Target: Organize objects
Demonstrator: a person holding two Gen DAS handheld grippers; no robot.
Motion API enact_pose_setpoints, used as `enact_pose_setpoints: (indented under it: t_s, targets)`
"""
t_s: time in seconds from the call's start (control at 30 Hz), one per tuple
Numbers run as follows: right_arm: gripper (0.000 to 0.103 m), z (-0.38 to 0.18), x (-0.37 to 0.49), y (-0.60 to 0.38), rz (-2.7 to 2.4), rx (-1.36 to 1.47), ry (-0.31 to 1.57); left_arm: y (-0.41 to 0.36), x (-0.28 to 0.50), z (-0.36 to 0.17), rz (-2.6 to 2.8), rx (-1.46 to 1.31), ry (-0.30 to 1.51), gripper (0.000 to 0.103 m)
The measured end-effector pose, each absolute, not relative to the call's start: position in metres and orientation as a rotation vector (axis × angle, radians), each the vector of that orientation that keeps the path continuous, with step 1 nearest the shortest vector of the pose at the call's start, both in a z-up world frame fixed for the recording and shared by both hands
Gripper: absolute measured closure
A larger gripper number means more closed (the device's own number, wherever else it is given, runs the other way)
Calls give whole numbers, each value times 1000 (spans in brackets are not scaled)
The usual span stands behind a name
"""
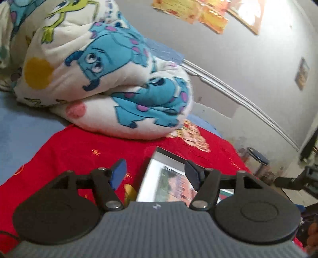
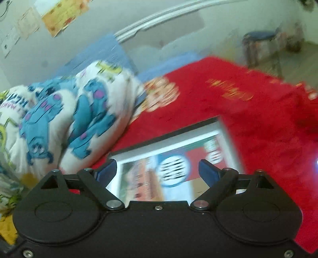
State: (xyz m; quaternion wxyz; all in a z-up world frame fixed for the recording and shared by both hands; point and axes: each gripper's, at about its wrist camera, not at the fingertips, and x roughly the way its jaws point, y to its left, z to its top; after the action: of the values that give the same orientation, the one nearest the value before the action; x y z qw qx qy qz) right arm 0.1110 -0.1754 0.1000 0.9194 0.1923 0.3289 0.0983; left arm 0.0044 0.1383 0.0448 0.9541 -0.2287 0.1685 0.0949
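A flat picture book or framed print [image 1: 169, 178] [image 2: 178, 158] with a dark edge lies on a red blanket [image 1: 83, 150] [image 2: 248, 119]. My left gripper [image 1: 157, 174] is open above its near left part, blue pads apart, nothing between them. My right gripper [image 2: 157, 171] is open too, hovering over the book's near edge without touching it. A folded white quilt with blue cartoon monsters [image 1: 111, 79] [image 2: 75, 119] is piled just beyond the book. The right wrist view is blurred.
A blue sheet [image 1: 23, 123] covers the bed under the blanket. The wall [image 1: 248, 59] with yellow posters [image 1: 208, 13] runs behind. A blue stool [image 1: 258, 158] [image 2: 260, 37] stands on the floor past the bed's end. Another gripper's dark parts [image 1: 298, 178] show at the right.
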Motion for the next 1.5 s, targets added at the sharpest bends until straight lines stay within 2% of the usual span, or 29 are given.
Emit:
enact_pose_setpoints:
  t_s: [0.27,0.6,0.8,0.9,1.23,1.5]
  targets:
    - [14,80,62,-211,112,295,705,64,-34,50,9,-271,332,25]
    - [16,58,27,-197,204,173,777,-1,-47,17,-86,-150,561,25]
    - [17,36,30,-188,256,169,855,-32,-43,-17,-69,55,658,28]
    - [18,30,31,-189,257,175,875,-34,-39,-25,-48,68,686,28]
    - [17,29,34,-178,289,172,851,-12,-25,-17,127,99,621,29]
    - [27,19,47,-163,295,158,888,4,1,-25,177,107,649,36]
